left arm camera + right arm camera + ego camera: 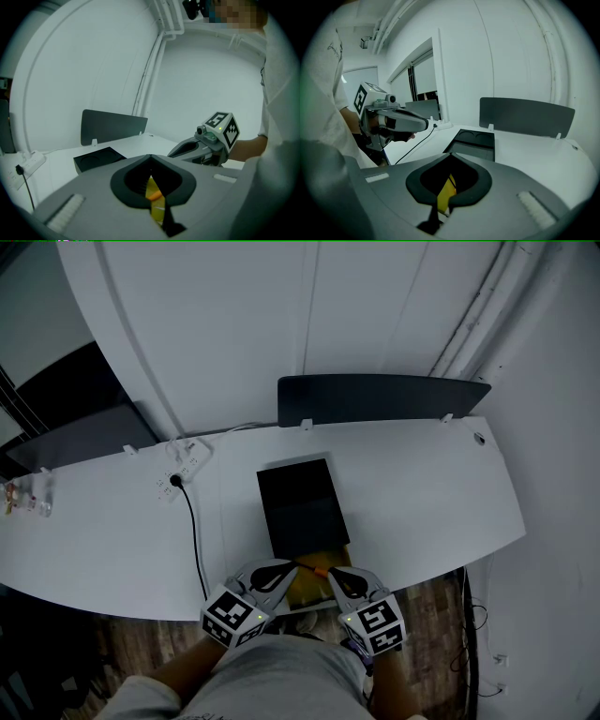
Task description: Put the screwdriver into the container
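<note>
Starting at the left, a power strip [176, 474] lies on the desk [422, 493], its cable [194, 540] running to the near edge; next, the left gripper [150, 157] hangs over that edge with its fingers together and nothing clamped; just right of its tips the screwdriver [319, 570] shows as a short orange piece lying on a yellow pad [307, 589], between the two grippers; the right gripper [451, 154] likewise has its fingers closed on nothing, the pad seen through its opening. The screwdriver is probably light and stiff, its handle likely smooth enough to roll or slip; taking it across the middle of the handle looks safest, though little of it is visible. The container [298, 498], black and shallow, sits just beyond the pad; two round recesses show at its far end, and it looks empty.
</note>
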The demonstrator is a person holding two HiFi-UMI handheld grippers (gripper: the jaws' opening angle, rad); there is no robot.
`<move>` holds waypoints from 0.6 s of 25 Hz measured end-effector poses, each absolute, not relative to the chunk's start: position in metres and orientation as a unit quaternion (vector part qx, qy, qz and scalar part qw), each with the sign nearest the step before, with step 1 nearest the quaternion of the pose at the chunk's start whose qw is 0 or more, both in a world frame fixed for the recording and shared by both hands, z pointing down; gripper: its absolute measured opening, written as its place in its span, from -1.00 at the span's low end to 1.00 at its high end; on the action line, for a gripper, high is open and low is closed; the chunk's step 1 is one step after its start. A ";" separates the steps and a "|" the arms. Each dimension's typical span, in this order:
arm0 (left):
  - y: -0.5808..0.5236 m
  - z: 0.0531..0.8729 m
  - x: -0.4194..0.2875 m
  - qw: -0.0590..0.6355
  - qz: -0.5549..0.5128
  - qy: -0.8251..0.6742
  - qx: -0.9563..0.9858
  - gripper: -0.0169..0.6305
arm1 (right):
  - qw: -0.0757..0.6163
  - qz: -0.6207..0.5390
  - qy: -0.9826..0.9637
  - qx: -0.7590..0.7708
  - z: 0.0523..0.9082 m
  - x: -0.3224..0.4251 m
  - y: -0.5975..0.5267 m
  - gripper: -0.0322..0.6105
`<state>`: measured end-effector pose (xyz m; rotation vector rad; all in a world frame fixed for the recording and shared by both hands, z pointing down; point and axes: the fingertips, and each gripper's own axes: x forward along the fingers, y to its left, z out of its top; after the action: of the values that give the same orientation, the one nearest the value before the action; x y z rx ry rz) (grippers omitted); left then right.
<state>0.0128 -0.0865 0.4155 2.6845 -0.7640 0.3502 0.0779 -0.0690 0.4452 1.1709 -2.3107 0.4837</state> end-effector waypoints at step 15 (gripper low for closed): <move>-0.083 0.413 0.008 0.163 0.121 -0.272 0.941 -0.95 | 0.256 0.178 -0.850 0.424 0.445 0.073 -0.062 -0.86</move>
<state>0.0082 -0.0828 0.4133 2.6821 -0.7768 0.3441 0.0727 -0.0615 0.4447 1.1513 -2.3079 0.4832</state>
